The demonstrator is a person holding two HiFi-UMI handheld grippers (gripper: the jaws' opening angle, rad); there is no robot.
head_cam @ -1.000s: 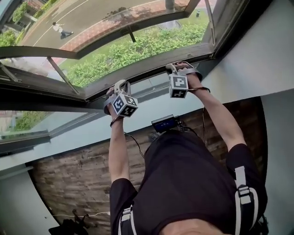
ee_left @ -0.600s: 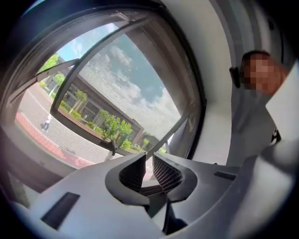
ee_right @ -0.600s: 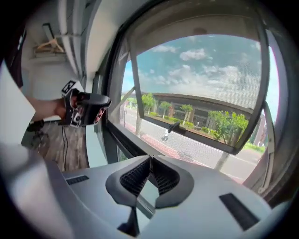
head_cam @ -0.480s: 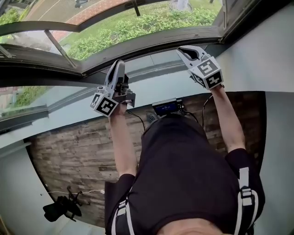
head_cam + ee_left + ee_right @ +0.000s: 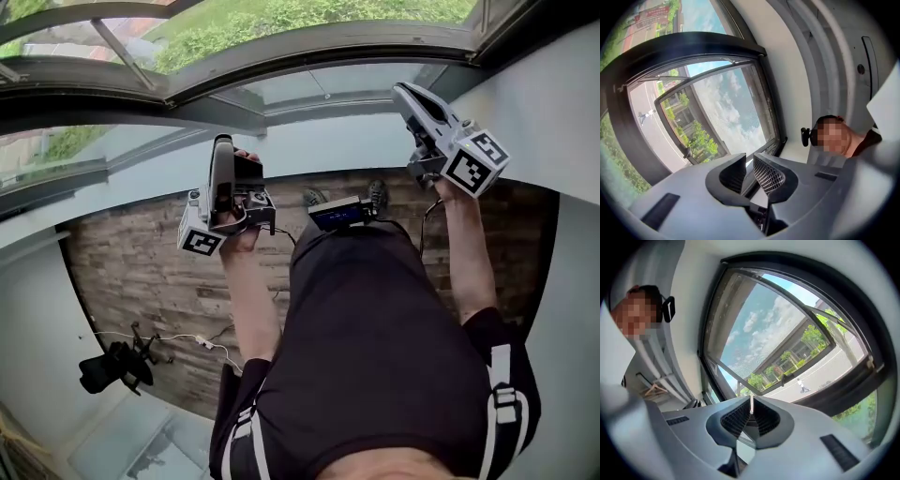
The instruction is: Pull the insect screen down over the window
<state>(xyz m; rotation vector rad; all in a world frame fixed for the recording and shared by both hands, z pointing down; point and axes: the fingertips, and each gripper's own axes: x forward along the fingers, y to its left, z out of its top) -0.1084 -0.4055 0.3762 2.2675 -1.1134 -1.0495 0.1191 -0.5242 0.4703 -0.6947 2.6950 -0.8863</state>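
Head view | left hand-held gripper (image 5: 222, 142) raised, jaws barely apart, empty | right hand-held gripper (image 5: 403, 89) pressed together, empty | fine grey mesh insect screen (image 5: 740, 350) across upper part of dark-framed open window (image 5: 309, 58), untouched

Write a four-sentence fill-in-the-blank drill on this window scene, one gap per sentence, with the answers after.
1. The window sash stands ___, swung outward.
2. Between the fingers of the left gripper there is ___.
3. The fingers of the right gripper are pressed ___.
4. On the road outside, a lone ___ walks.

Missing words: open; nothing; together; person.
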